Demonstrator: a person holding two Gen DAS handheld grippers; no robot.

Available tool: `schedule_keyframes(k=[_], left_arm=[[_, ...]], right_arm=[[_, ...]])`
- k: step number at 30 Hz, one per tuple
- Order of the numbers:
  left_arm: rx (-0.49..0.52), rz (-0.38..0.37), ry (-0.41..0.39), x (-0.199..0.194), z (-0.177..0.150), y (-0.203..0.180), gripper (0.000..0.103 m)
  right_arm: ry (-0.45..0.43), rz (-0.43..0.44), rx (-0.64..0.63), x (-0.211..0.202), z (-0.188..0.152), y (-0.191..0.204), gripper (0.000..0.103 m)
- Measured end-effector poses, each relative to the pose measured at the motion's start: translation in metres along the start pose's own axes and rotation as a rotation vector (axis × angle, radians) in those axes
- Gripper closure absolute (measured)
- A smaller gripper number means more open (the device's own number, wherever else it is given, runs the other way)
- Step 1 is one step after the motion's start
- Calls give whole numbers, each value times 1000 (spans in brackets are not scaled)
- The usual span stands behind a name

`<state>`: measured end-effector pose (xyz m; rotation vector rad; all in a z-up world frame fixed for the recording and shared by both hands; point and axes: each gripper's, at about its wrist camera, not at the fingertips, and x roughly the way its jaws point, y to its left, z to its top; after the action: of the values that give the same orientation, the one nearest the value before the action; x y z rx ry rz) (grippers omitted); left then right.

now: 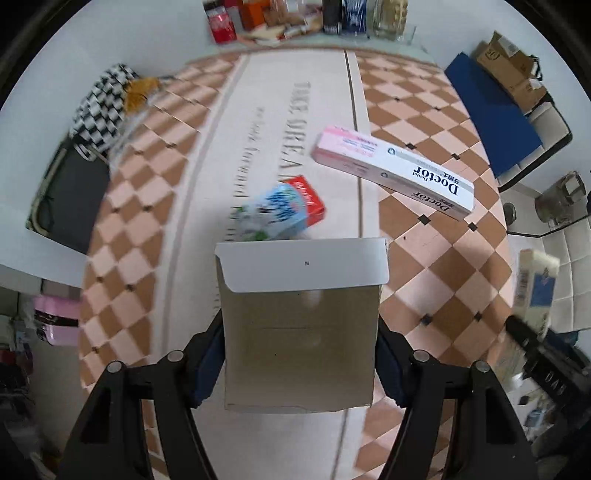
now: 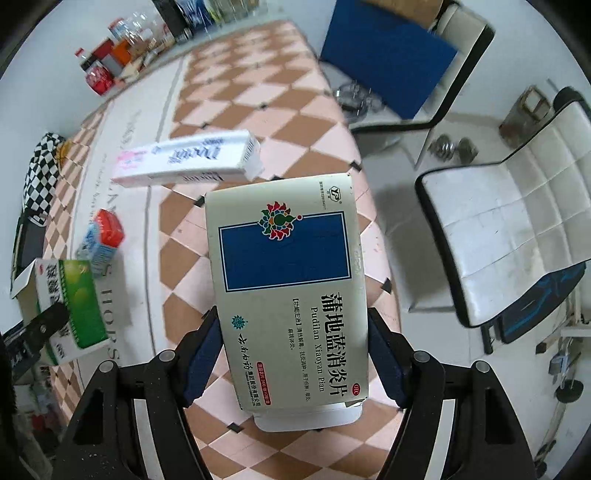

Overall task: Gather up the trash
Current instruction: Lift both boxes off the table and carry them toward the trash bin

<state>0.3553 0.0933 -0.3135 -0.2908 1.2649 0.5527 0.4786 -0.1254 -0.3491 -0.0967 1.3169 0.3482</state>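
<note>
My left gripper (image 1: 301, 354) is shut on a small carton (image 1: 299, 325), its blue pads pressing both sides; the plain back and an open white flap face this camera. In the right wrist view the same carton is a green medicine box (image 2: 74, 302) at the left edge. My right gripper (image 2: 293, 354) is shut on a white and blue medicine box (image 2: 284, 258), held above the table's right edge. A long pink and white toothpaste box (image 1: 399, 173) (image 2: 188, 158) and a small blue and red carton (image 1: 284, 210) (image 2: 103, 243) lie on the checkered tablecloth (image 1: 424, 258).
Bottles, cans and packets (image 1: 295, 18) crowd the table's far end. A black and white checked bag (image 1: 103, 107) sits at the left edge. A white padded chair (image 2: 517, 229) and a blue-seated chair (image 2: 388, 55) stand on the floor to the right.
</note>
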Motion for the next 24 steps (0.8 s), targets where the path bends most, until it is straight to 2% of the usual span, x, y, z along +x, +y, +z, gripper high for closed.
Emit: schedule_keyframes(k=[3,8,14,18,24], left_arm=[[24,16,-73,-29,-25,14,35],[63,-15,-173,-77,-77,40,35],[127,-77,-266,-129,-159,75,35],[157,-126,-263,-146,-215,97,35],[195,-160,-180,-139,-292,122,35]], right_arm=[[-86,-18,0,-30,-24,8,27],[-188,-1,31,-82,-79,29,27],[-301,-9,23,-146,-187,69,27],[-308,-14,18,-171,-264,88,27],[-223,3,43,-174,-378,106,27]])
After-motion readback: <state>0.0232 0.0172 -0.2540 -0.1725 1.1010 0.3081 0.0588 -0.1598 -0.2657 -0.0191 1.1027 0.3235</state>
